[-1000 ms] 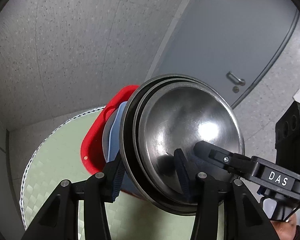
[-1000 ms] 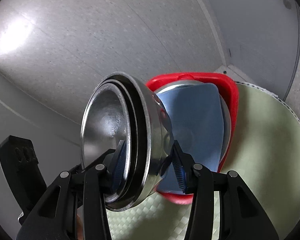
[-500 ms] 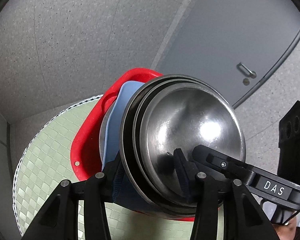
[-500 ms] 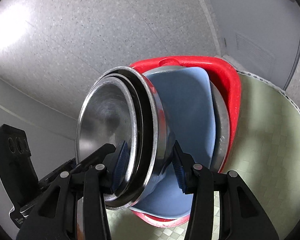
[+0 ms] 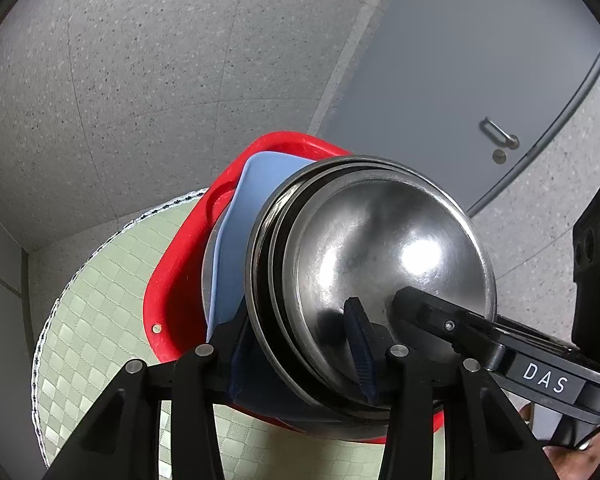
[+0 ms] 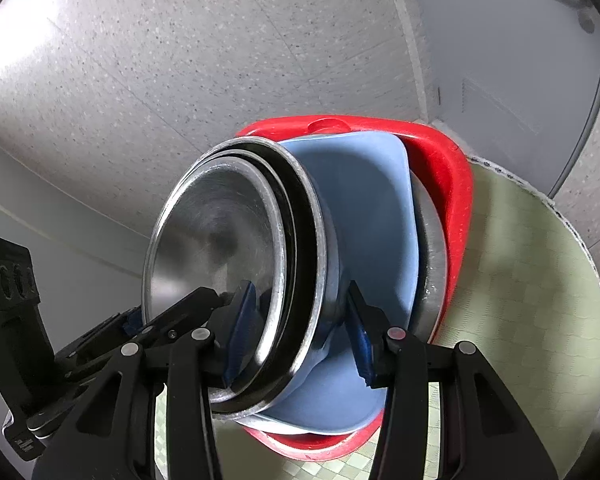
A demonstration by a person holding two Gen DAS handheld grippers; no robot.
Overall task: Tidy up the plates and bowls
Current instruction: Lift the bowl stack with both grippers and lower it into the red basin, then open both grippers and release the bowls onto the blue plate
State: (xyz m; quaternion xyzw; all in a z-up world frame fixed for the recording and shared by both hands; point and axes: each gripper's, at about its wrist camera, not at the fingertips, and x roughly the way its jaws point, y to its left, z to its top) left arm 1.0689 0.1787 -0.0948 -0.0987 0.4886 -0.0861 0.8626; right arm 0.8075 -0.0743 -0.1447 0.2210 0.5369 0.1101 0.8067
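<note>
A nested stack of steel bowls point(image 5: 380, 248) point(image 6: 212, 240) is tilted on edge and gripped at its rim from both sides. My left gripper point(image 5: 300, 336) has its pads on the rim, with the jaws still closing. My right gripper point(image 6: 300, 308) is shut on the same stack from the opposite side. Just behind the stack, a red basin point(image 5: 172, 280) point(image 6: 448, 176) holds a blue plate point(image 5: 252, 208) point(image 6: 364, 200) on top of a steel dish point(image 6: 432, 256). The outer bowl lies close against the blue plate. I cannot tell whether they touch.
The basin stands on a round table with a green checked mat point(image 5: 92, 320) point(image 6: 520, 280), near its far edge. Beyond that is speckled floor and a grey door point(image 5: 460, 80). A bit of the person's hand point(image 5: 572, 460) shows at the lower right.
The bowl stack, held by both grippers, has come down and closer to the red basin. It now overlaps the blue plate, and more of the basin is in view.
</note>
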